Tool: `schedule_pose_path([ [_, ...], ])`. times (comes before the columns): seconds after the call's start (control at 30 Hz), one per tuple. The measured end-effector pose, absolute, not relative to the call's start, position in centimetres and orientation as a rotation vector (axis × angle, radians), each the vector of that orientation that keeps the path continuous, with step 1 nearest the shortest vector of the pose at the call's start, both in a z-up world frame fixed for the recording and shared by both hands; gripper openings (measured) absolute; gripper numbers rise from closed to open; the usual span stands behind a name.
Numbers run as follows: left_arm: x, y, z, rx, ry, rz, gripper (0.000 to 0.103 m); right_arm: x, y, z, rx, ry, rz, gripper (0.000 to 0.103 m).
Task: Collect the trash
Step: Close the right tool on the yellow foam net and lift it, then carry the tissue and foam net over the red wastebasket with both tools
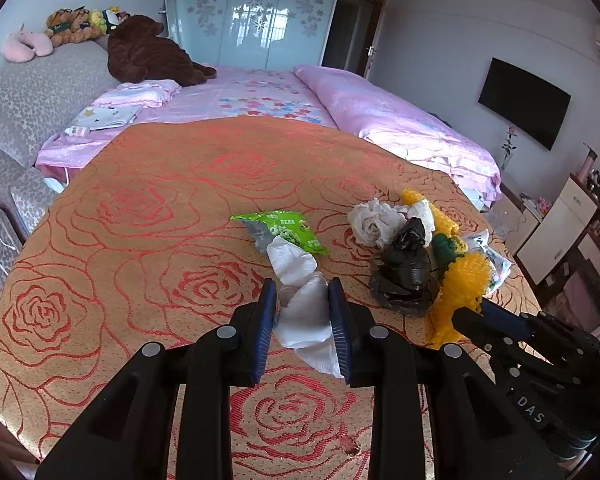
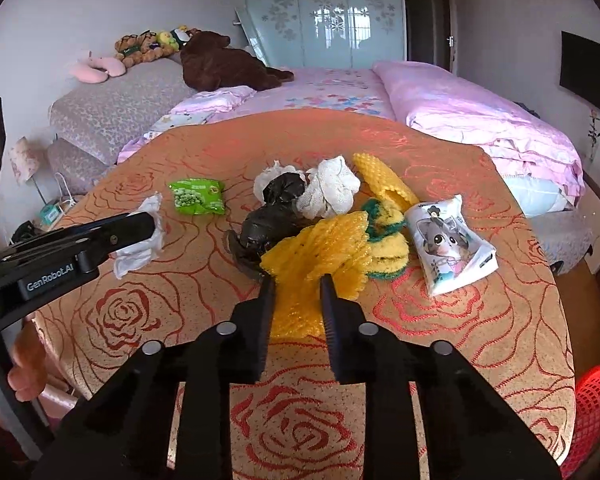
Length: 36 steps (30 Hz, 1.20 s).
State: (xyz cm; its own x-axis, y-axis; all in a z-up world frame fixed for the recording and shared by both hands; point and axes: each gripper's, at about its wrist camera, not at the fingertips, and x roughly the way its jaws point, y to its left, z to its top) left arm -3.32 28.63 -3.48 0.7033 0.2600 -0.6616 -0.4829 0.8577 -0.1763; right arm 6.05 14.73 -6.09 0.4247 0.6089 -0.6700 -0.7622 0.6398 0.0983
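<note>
Pinching a crumpled white tissue (image 1: 304, 308), the left tongs (image 1: 303, 316) sit low over the rose-patterned bench (image 1: 140, 208); the right tongs (image 2: 298, 300) clamp yellow foam netting (image 2: 320, 256). Just beyond lie a black bag (image 2: 268, 216), white wads (image 2: 332, 192) and a green-yellow sponge (image 2: 384, 236), crowding together. A green snack packet (image 1: 288, 232) rests behind the tissue. Only the right wrist view shows a cartoon-cat packet (image 2: 448, 240) and red basket (image 2: 592, 408).
</note>
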Motion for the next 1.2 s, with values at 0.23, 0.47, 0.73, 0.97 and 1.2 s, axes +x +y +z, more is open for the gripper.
schedule_pose_path([
  [0.23, -3.3, 28.5, -3.2, -0.344, 0.669, 0.422, 0.026, 5.5, 13.4, -5.2, -0.203, 0.722, 0.865, 0.018],
  [0.47, -3.1, 27.3, -2.5, -0.312, 0.654, 0.409, 0.026, 5.4, 11.2, -4.0, -0.17, 0.694, 0.84, 0.018],
  [0.73, -2.6, 25.5, -2.2, -0.276, 0.655, 0.381, 0.026, 6.7, 9.1, -4.0, -0.148, 0.696, 0.782, 0.018],
  [0.97, -2.0, 23.4, -1.4, -0.223, 0.642, 0.347, 0.026, 7.4, 7.7, -3.5, -0.128, 0.683, 0.752, 0.018],
  [1.2, -1.2, 20.8, -0.4, -0.181, 0.629, 0.302, 0.026, 8.0, 6.0, -2.2, -0.105, 0.656, 0.719, 0.018],
])
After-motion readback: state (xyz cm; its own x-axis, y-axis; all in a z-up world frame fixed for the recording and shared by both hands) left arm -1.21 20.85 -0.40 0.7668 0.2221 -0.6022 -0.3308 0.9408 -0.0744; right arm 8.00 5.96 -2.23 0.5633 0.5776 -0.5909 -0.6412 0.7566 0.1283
